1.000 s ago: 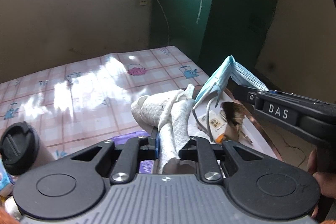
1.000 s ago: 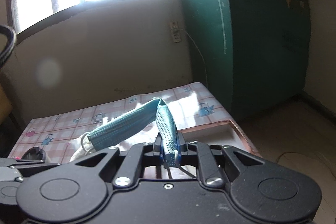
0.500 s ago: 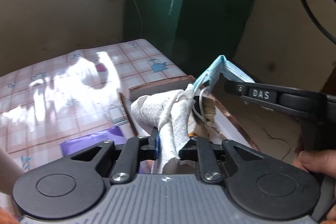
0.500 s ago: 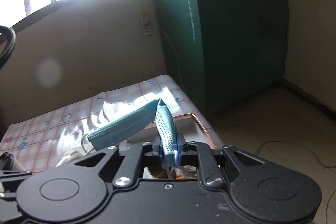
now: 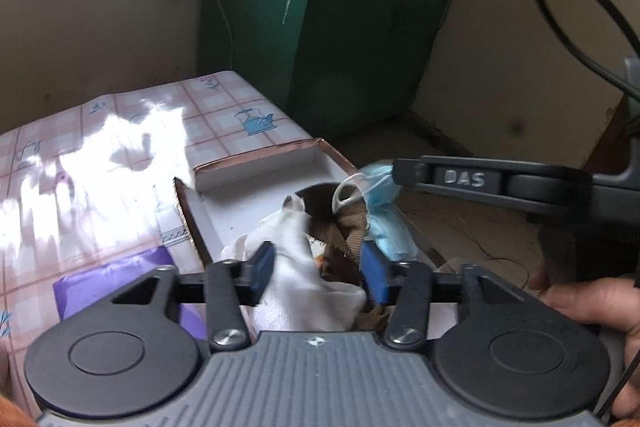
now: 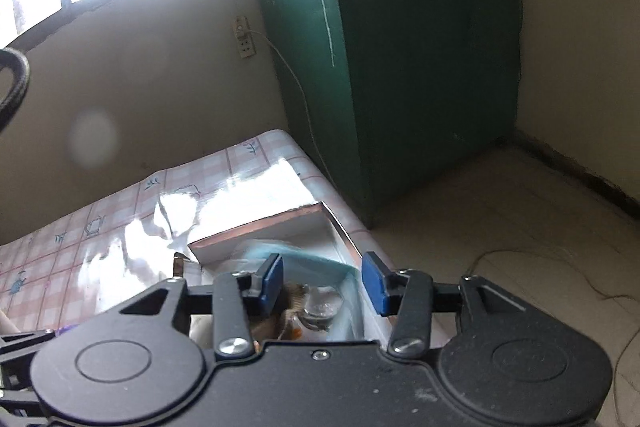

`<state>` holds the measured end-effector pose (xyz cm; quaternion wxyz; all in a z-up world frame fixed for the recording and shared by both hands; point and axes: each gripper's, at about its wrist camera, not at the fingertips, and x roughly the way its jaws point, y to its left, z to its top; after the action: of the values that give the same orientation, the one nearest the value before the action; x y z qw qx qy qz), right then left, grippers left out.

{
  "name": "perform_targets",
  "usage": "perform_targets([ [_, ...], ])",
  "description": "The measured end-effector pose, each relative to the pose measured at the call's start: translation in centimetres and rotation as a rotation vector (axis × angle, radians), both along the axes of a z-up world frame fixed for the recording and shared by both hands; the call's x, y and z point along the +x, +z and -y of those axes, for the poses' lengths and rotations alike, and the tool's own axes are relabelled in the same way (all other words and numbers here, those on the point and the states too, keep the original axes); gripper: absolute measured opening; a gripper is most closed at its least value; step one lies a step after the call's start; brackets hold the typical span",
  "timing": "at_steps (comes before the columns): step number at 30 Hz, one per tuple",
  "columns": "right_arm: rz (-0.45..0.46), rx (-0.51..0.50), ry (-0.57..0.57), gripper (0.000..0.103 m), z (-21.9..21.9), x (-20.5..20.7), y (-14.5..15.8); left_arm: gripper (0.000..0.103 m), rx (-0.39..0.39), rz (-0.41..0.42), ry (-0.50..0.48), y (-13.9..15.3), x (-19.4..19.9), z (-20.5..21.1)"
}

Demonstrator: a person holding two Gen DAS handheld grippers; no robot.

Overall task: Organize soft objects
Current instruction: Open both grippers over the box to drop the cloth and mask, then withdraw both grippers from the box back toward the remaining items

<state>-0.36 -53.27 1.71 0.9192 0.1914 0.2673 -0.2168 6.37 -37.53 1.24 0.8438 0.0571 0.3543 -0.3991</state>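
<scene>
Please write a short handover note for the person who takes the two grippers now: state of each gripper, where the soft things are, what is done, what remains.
Left gripper: jaws have just been opening; the white cloth lies loose between them, over the box.
Right gripper: jaws have just been opening; the blue face mask has dropped into the box, blurred in its own view.
Also in the box: a brown ribbon.
Done: cloth and mask released at the box.
Left: draw both grippers back; a purple packet lies on the table beside the box, perhaps next.
</scene>
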Motion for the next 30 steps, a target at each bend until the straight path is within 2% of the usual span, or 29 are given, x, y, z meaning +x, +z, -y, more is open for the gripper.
perform_targets([
  [3,0.013,-0.017,-0.002,0.062,-0.4,-0.8,0.5,0.061,0.001,0.005,0.009,0.4,-0.2,-0.6],
  [11,0.057,-0.045,0.042,0.066,-2.9,-2.7,2.3,0.077,0.040,0.050,0.125,2.4,-1.4,-3.2],
  [15,0.069,-0.052,0.059,0.067,-4.6,-3.7,2.8,0.079,0.079,0.061,0.194,2.6,-1.8,-4.6],
  [20,0.077,-0.059,0.107,0.068,-7.5,-4.3,3.1,0.084,0.090,0.073,0.266,3.3,-2.3,-7.3],
  [30,0.062,-0.072,0.228,0.069,-13.3,-3.2,3.3,0.088,0.104,0.075,0.391,3.8,-3.0,-13.2],
])
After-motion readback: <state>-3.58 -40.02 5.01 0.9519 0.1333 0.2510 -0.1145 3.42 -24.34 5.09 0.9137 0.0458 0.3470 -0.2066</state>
